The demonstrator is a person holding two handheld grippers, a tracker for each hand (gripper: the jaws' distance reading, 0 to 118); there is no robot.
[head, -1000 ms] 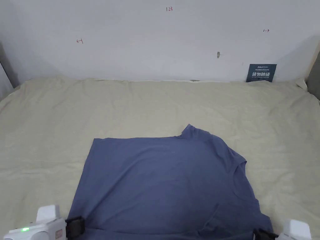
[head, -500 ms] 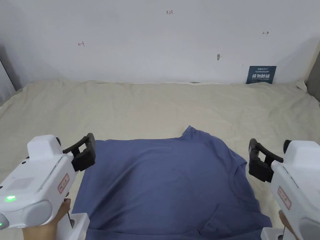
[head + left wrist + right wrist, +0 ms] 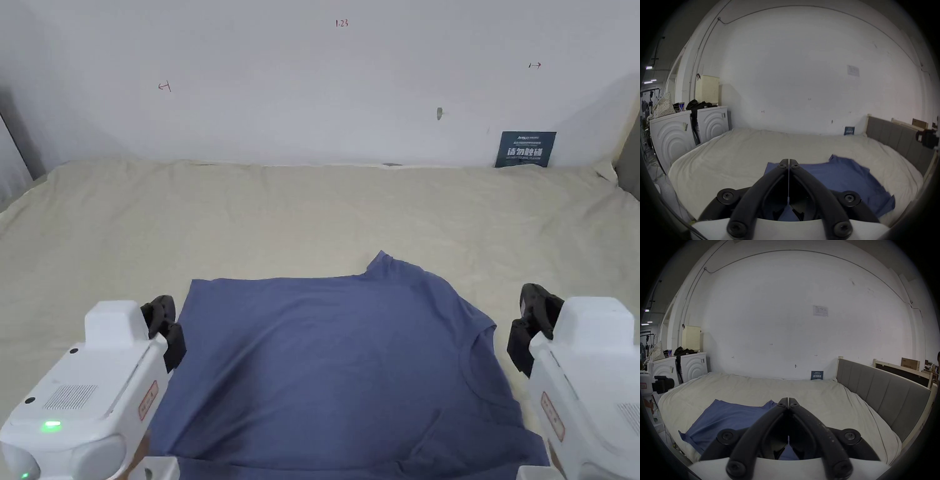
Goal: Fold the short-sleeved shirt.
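The left gripper [image 3: 788, 160] is keeping its jaws pressed together with nothing between them, hanging at 8 o'clock beside the shirt [image 3: 331, 362]. The right gripper [image 3: 788, 399] is squeezing its jaws closed on nothing too, at 4 o'clock. The blue shirt is lying flat on the bed [image 3: 250, 212], near its 6 o'clock edge.

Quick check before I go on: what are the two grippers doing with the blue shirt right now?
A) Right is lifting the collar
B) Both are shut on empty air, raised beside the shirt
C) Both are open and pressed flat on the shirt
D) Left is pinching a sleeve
B: the left gripper and right gripper each show jaws closed together with nothing between them, while the blue shirt lies flat on the bed.
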